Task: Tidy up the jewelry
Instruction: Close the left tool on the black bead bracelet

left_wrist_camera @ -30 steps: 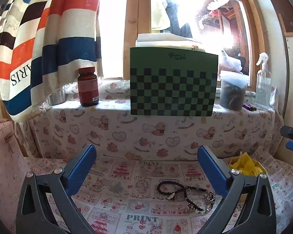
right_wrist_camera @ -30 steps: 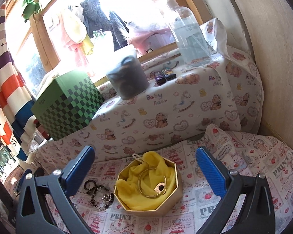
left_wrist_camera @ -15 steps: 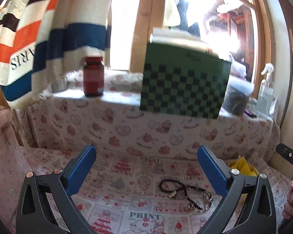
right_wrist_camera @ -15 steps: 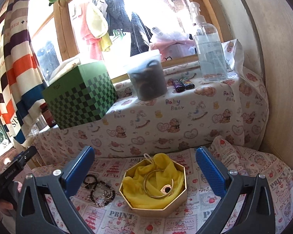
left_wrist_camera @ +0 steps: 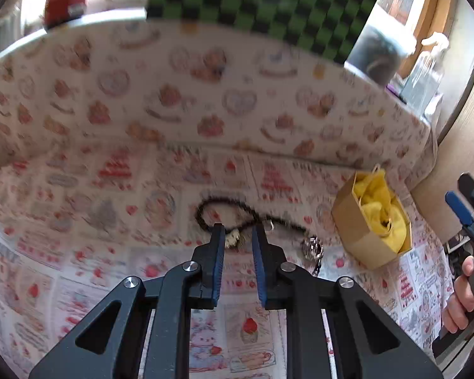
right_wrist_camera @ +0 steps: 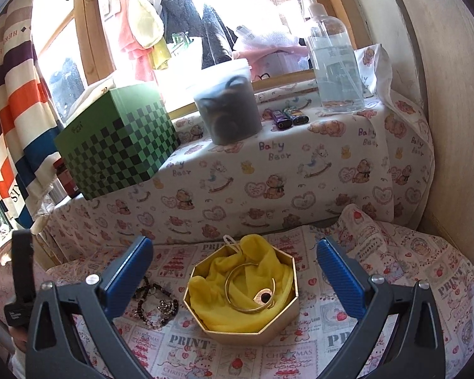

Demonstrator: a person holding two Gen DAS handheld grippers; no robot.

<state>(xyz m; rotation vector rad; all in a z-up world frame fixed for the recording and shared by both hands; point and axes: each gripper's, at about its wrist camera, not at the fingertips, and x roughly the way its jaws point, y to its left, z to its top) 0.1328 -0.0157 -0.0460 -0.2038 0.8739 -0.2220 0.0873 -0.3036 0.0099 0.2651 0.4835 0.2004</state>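
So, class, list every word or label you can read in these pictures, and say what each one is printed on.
"Baby Bear": on the cloth over the sill.
"PRINT": on the patterned tablecloth.
"CHRISTMAS": on the same tablecloth, fainter.
"HER...": on the striped curtain, cut off at the edge.
Green checked box: a small dark mark on its top, too small to read.
Spray bottle: label too faint to read.
Left wrist view: too blurred to read any print.

A home: striped curtain [right_wrist_camera: 12, 101]; laundry [right_wrist_camera: 148, 31] outside window.
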